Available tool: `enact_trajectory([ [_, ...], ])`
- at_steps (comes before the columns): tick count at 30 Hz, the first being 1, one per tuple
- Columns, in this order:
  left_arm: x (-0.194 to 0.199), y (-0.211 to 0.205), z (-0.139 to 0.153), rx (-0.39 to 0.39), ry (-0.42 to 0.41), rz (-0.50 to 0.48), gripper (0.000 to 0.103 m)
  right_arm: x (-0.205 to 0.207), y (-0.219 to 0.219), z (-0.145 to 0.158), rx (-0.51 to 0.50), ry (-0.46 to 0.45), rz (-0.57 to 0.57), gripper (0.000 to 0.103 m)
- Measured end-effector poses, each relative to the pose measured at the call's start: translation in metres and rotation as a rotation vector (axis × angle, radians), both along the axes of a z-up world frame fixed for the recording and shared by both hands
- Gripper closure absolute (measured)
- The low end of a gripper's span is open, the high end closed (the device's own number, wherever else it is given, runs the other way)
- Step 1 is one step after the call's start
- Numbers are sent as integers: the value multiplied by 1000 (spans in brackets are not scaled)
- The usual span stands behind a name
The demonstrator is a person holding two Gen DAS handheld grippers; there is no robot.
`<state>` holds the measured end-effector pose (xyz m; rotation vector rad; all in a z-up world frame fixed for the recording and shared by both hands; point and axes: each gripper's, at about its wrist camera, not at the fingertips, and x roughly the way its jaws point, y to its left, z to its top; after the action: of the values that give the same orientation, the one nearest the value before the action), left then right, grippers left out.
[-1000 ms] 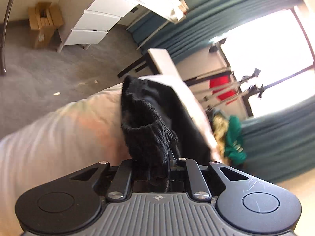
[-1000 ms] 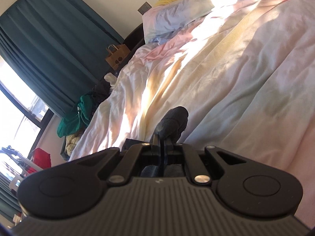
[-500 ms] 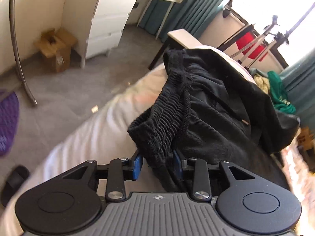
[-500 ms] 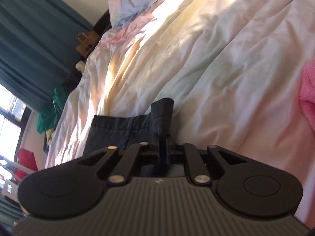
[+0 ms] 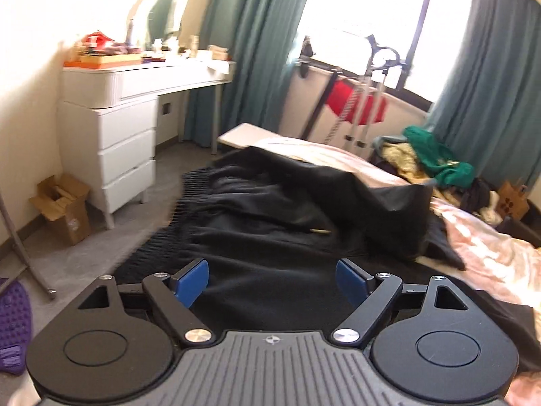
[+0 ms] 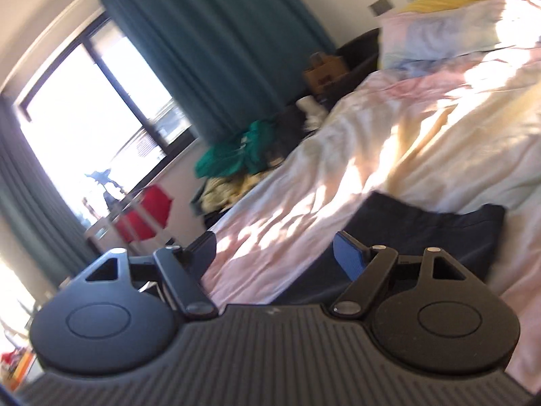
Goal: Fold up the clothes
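Black trousers (image 5: 270, 223) with a ribbed elastic waistband lie loosely folded on the pastel bed cover (image 5: 487, 250). My left gripper (image 5: 272, 279) is open and empty just above the near part of the cloth, its blue pads wide apart. In the right wrist view a flat dark edge of the trousers (image 6: 429, 226) lies on the bed cover (image 6: 422, 142). My right gripper (image 6: 274, 250) is open and empty above that edge.
A white dresser (image 5: 111, 128) and a cardboard box (image 5: 64, 206) stand left of the bed. A clothes pile with a green garment (image 5: 436, 159) lies beyond the bed by the teal curtains. A pillow (image 6: 449, 37) lies at the head of the bed.
Both grippers have opened and let go of the black trousers, which now lie on the bed. Both have pulled back and tilted up a little.
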<state>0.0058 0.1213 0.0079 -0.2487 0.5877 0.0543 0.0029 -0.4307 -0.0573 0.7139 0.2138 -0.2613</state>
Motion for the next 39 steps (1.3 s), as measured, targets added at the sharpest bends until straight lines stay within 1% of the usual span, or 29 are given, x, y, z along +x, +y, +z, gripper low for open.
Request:
enact_trajectory([
  [1,6,-19,0,8,-6,-32,18,5,11,2,-10,-3,57,24],
  [3,16,-58,0,52,-26,-93,18,16,32,3,-36,-3,157,24],
  [6,34,-110,-5,99,-39,-157,18,30,57,0,-82,29,257,24],
  [10,62,-161,-19,127,-45,-214,18,42,76,-6,-135,58,313,24],
  [12,76,-172,-29,129,-44,-224,18,45,86,-9,-169,67,332,24],
  [14,90,-175,-44,122,-36,-230,18,50,94,-14,-171,79,351,24],
  [19,128,-169,-84,148,1,-232,18,76,113,-34,-93,121,400,25],
  [23,145,-152,-96,102,22,-251,18,121,129,-55,53,158,432,25],
  [26,154,-140,-108,59,20,-236,18,162,141,-66,112,190,434,25],
  [29,161,-130,-121,27,15,-216,18,209,144,-80,189,218,388,25],
  [30,164,-129,-124,29,15,-217,18,224,142,-85,222,226,349,25],
  [31,167,-128,-128,32,14,-217,18,235,139,-89,259,232,305,28],
  [33,172,-127,-134,37,13,-218,18,250,132,-102,360,221,213,29],
  [34,174,-126,-136,39,6,-225,18,255,129,-107,392,211,173,31],
  [36,176,-126,-137,37,-21,-251,18,265,123,-112,403,200,115,40],
  [37,177,-125,-139,27,-28,-262,18,271,121,-112,394,207,93,56],
  [38,178,-124,-140,16,-35,-273,18,278,118,-111,377,222,80,82],
  [39,178,-123,-141,-5,-43,-286,18,286,115,-108,357,240,71,91],
])
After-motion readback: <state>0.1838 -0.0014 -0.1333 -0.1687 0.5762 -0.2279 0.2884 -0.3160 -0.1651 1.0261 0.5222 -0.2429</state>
